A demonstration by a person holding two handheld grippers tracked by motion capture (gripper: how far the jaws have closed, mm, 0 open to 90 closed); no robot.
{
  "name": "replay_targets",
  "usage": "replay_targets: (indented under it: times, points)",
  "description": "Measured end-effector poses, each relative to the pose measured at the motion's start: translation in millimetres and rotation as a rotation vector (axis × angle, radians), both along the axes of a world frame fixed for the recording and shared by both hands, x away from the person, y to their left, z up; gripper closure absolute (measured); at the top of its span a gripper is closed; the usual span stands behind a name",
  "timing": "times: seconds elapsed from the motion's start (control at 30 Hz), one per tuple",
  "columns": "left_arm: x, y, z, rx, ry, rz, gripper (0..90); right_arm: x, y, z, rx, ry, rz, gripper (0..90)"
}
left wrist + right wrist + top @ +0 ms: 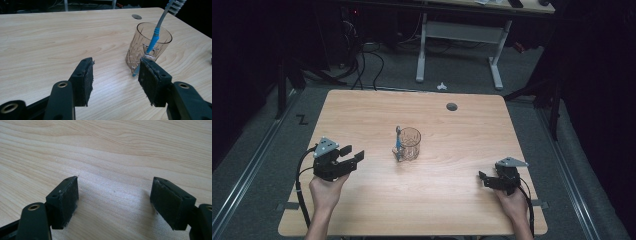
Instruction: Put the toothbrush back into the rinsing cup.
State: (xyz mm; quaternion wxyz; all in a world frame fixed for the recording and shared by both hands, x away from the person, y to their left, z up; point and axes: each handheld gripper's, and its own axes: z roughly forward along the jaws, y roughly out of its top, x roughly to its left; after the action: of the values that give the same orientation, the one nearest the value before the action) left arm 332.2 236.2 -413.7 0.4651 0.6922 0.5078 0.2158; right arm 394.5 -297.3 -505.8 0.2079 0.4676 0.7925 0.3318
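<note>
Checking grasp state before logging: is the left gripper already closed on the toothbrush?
No. In the left gripper view the left gripper is open over bare table, and the toothbrush stands in the glass beyond it.

a lab or test room, dim and dark-walled. the light wooden counter (362, 115) stands on grey carpet between metal floor rails (257, 155). beyond the counter, black cables (362, 65) trail across the floor beside a white-legged desk (459, 32) carrying equipment.

Lone obstacle mid-table: glass (409, 143) w/ toothbrush (398, 142)
</note>
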Motion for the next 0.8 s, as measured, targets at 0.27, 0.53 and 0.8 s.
replay_targets:
  times: [0.27,0.53,0.8]
  points:
    - [-2.5,4.9,-7.8,-0.008,0.018,0.016,45.2,0.0,0.0,0.0,0.000,0.000,0.000,22.9]
    - [-3.2,7.5,-18.2,-0.003,0.040,0.031,44.9,0.0,0.0,0.0,0.000,0.000,0.000,22.8]
    - [-2.6,8.4,-25.7,0.003,0.056,0.043,44.6,0.0,0.0,0.0,0.000,0.000,0.000,22.8]
